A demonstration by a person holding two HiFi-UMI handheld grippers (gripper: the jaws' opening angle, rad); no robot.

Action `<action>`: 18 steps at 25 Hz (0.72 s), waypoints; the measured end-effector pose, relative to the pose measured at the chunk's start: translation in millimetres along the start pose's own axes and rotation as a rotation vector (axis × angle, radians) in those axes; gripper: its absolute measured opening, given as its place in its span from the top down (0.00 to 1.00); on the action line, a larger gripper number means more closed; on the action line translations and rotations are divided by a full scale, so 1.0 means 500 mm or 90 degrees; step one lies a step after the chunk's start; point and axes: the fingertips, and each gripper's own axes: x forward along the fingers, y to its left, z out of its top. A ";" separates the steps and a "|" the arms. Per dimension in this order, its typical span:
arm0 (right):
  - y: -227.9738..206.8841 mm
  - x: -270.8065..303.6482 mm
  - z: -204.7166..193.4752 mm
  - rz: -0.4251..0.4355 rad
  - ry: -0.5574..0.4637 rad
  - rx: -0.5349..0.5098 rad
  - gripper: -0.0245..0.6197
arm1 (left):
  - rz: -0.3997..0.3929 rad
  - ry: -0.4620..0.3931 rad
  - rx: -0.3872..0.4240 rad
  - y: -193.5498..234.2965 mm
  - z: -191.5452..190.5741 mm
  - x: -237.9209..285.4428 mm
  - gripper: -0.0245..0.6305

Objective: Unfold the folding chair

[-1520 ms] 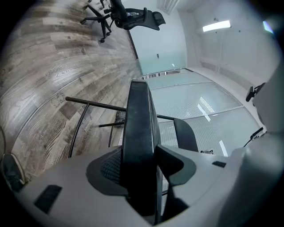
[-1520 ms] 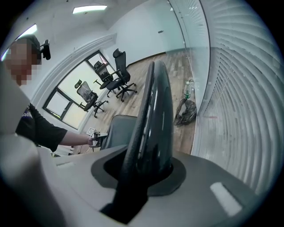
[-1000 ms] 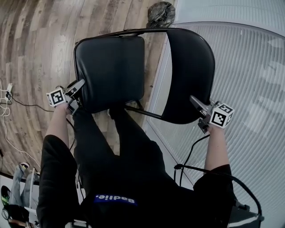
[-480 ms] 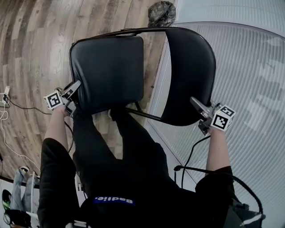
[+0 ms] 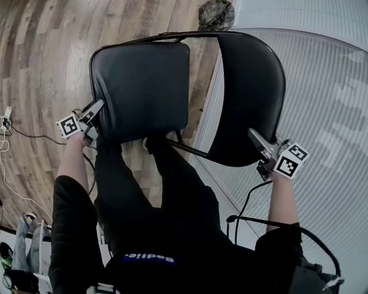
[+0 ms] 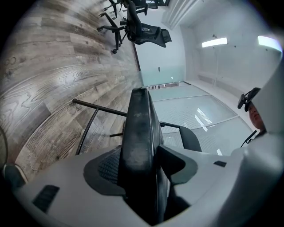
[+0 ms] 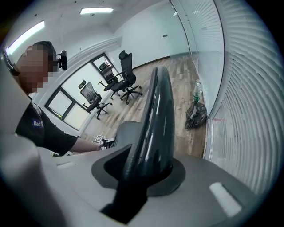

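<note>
While the person stands right over the folding chair [image 5: 241, 69], the head view takes in the whole of it. The padded seat [image 5: 141, 97] and the backrest [image 5: 250, 120] splay apart from where they join at the chair's far end. The chair straddles the line where the wood floor [image 5: 46, 57] meets a ribbed glass wall [image 5: 333, 115]. The left gripper [image 5: 94, 122] sits at the seat's outer edge and the right gripper [image 5: 260, 152] at the backrest's near edge, but from up there the jaws are too small to read.

The gripper views settle it. Looking along the left gripper [image 6: 137, 159], the seat [image 6: 140, 128] stands edge-on between the jaws, which have just been opening a little. One pad lies flat against it and the other jaw's tip meets its opposite face, so it is gripped. The right gripper [image 7: 148, 164] is clamped on the glossy rim of the backrest [image 7: 159, 111].

Only those two views show the room beyond the chair: office chairs [image 7: 124, 77] on castors and ceiling lights [image 7: 96, 10].

A dark bag [image 5: 215, 14] slumps on the floor just past the chair's far end. The right gripper view shows what looks like a bottle [image 7: 197, 88] standing just beyond the bag, farther from the chair, rather than in it. What the bag holds I cannot tell.
</note>
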 end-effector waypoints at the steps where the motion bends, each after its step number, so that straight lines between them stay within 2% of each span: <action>1: 0.004 0.004 0.001 -0.003 0.000 -0.001 0.82 | 0.000 -0.001 0.001 0.007 0.003 -0.001 0.61; 7: 0.039 0.031 0.007 -0.017 0.007 -0.009 0.82 | 0.006 -0.009 -0.010 0.041 0.016 -0.019 0.61; 13: 0.045 0.037 0.013 -0.026 0.009 -0.010 0.82 | -0.031 -0.008 -0.001 0.037 0.029 -0.016 0.61; 18: 0.040 0.037 0.005 -0.026 0.005 -0.009 0.81 | -0.029 -0.007 -0.007 0.042 0.022 -0.015 0.61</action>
